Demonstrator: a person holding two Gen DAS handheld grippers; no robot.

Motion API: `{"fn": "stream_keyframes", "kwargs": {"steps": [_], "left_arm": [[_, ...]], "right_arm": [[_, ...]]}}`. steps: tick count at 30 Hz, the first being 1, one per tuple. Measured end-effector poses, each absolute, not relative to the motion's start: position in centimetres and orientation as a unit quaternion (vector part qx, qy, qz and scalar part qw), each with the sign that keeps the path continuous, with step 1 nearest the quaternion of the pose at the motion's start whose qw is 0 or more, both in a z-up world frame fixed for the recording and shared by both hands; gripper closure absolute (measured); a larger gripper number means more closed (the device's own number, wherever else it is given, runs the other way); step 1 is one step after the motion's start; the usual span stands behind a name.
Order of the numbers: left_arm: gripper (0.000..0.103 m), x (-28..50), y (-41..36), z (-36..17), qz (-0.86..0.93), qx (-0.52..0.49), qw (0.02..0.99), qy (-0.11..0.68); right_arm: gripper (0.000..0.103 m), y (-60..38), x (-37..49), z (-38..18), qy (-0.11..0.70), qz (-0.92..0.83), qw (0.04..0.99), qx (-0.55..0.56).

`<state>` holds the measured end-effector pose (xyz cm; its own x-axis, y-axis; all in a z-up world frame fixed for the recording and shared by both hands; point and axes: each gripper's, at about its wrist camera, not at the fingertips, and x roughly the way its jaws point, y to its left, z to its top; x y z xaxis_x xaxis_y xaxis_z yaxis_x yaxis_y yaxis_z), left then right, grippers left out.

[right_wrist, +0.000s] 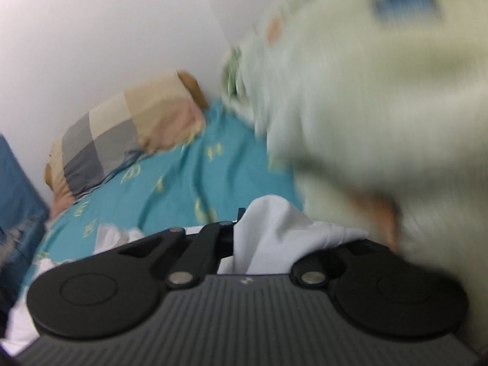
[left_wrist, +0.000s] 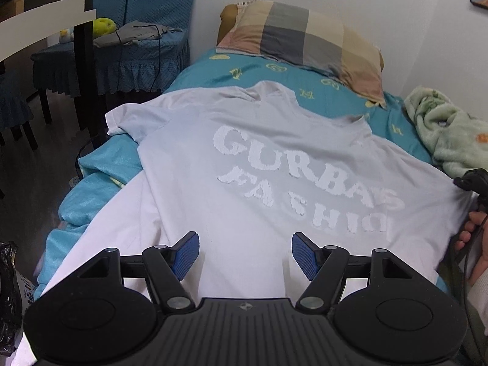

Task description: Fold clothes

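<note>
Pale-grey lettered cotton T-shirt (left_wrist: pixel 244 164) spread flat on teal bed (left_wrist: pixel 274 73) for folding; left tool (left_wrist: pixel 245 254) wide above hem, right tool (right_wrist: pixel 262 238) pinching its edge.

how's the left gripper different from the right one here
The left gripper has its jaws spread wide and empty above the white t-shirt; the right gripper has white cloth bunched between its jaws, apparently the shirt's edge. The left gripper's blue pads show plainly; the right gripper's are hidden under cloth. The left wrist view is sharp, the right blurred. Both share the same black body.
</note>
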<state>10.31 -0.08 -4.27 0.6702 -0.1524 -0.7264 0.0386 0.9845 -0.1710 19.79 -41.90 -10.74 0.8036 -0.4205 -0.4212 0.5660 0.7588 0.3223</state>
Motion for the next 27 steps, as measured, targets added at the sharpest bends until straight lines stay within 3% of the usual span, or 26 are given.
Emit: {"fn": "stream_keyframes", "kwargs": {"steps": [6, 12, 17, 21, 23, 24, 25, 27], "left_arm": [[0.033, 10.2, 1.1, -3.5, -0.050, -0.093, 0.915, 0.390], [0.033, 10.1, 2.3, -2.8, -0.047, -0.114, 0.917, 0.378], [0.033, 10.1, 2.8, -2.9, -0.039, -0.123, 0.918, 0.376], [0.033, 10.2, 3.3, -2.9, -0.033, -0.131, 0.918, 0.374], [0.033, 10.2, 3.5, -2.9, -0.029, -0.135, 0.917, 0.373], [0.033, 10.2, 3.6, -2.9, -0.028, -0.136, 0.917, 0.373], [0.033, 10.2, 3.7, -2.9, -0.026, -0.138, 0.917, 0.372], [0.033, 10.2, 3.8, -2.9, -0.025, -0.141, 0.917, 0.371]], "right_arm": [[0.097, -40.8, 20.9, -7.1, 0.175, -0.282, 0.933, 0.139], [0.096, -30.3, 25.0, -4.6, 0.159, -0.180, 0.969, 0.058], [0.096, -18.5, 28.8, -9.0, 0.212, -0.056, 0.974, -0.055], [0.094, -15.3, 30.2, -12.4, 0.262, -0.012, 0.965, -0.024], [0.085, -15.4, 30.6, -13.3, 0.295, 0.013, 0.955, 0.008], [0.065, -15.6, 30.5, -13.5, 0.305, 0.033, 0.951, 0.025], [0.037, -15.6, 30.0, -13.4, 0.308, 0.049, 0.949, 0.035], [0.020, -16.0, 28.8, -12.8, 0.306, 0.070, 0.948, 0.049]]}}
